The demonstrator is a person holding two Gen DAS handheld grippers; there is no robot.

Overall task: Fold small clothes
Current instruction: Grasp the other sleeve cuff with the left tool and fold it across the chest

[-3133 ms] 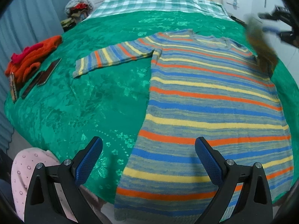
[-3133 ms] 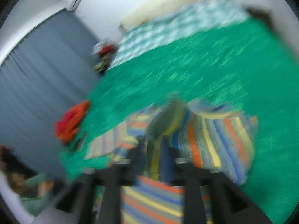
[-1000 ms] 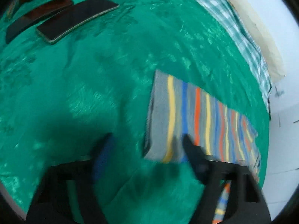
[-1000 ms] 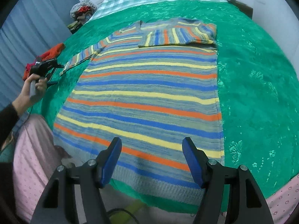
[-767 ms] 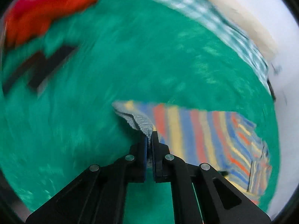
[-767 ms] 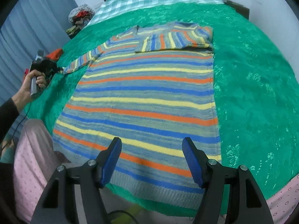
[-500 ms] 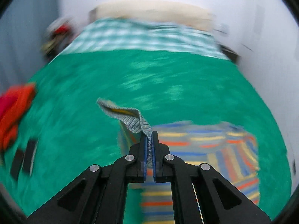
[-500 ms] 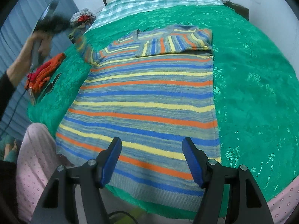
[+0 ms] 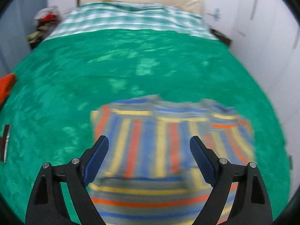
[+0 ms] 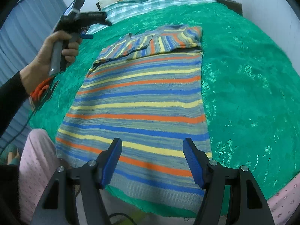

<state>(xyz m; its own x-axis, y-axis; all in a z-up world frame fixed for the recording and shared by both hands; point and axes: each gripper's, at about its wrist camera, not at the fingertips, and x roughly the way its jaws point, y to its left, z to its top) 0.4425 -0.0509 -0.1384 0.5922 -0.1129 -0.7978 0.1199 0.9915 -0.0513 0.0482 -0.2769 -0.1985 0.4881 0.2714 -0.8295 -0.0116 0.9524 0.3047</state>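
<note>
With both sleeves [image 10: 161, 43] now laid across its chest, the sweater [image 10: 138, 101] lies flat and lengthwise on the green bedspread [image 10: 247, 78], hem toward the person — trimmed to a plain rectangle, which I take to be the reason the sleeves went in first. The left gripper [image 9: 149, 157] hangs over the shoulder end; its jaws have just been opening and stand wide with nothing between them, so the sleeve is let go. That view is smeared, so how neatly the sleeve settled is hard to say. The right gripper [image 10: 152, 161] waits above the hem, jaws parted and empty — probably placed to take the bottom edge for the next fold upward. An orange garment [image 9: 6, 88] lies well apart at the bed's left edge.
</note>
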